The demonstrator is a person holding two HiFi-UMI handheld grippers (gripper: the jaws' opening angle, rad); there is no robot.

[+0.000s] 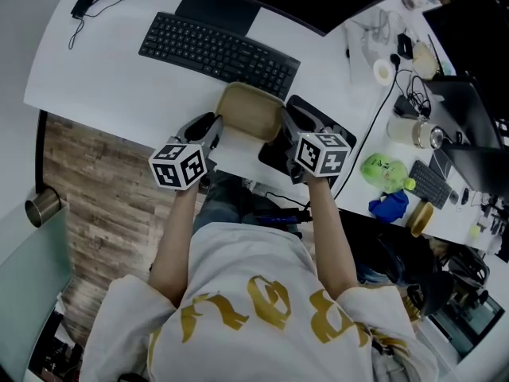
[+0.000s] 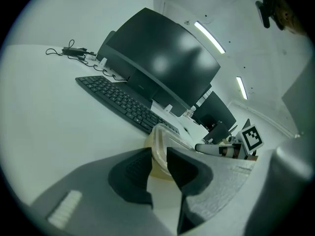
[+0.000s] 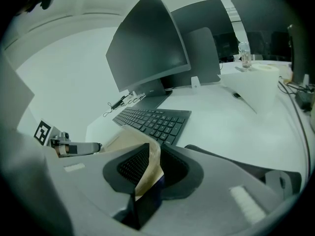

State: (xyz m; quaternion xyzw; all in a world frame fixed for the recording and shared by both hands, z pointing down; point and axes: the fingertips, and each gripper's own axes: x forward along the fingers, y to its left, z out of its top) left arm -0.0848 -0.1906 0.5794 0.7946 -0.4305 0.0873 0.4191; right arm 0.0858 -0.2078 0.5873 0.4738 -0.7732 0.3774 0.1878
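Camera stations, three, logged against the keyboard point(image 1: 219, 52).
Head view: high over the keyboard's near side, facing steeply down, widest reach. Left gripper view: rides the left gripper point(image 1: 211, 129), low and close before the keyboard's middle, facing across it to the monitor point(image 2: 162, 63). Right gripper view: rides the right gripper point(image 1: 288, 122), low off the keyboard's right end, facing across it likewise. All share keyboard and tan container point(image 1: 250, 111); each gripper view catches the other's marker cube point(image 2: 252, 137).

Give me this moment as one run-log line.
left claw: shut on tan container | right claw: shut on tan container | tan container: at desk edge, before keyboard
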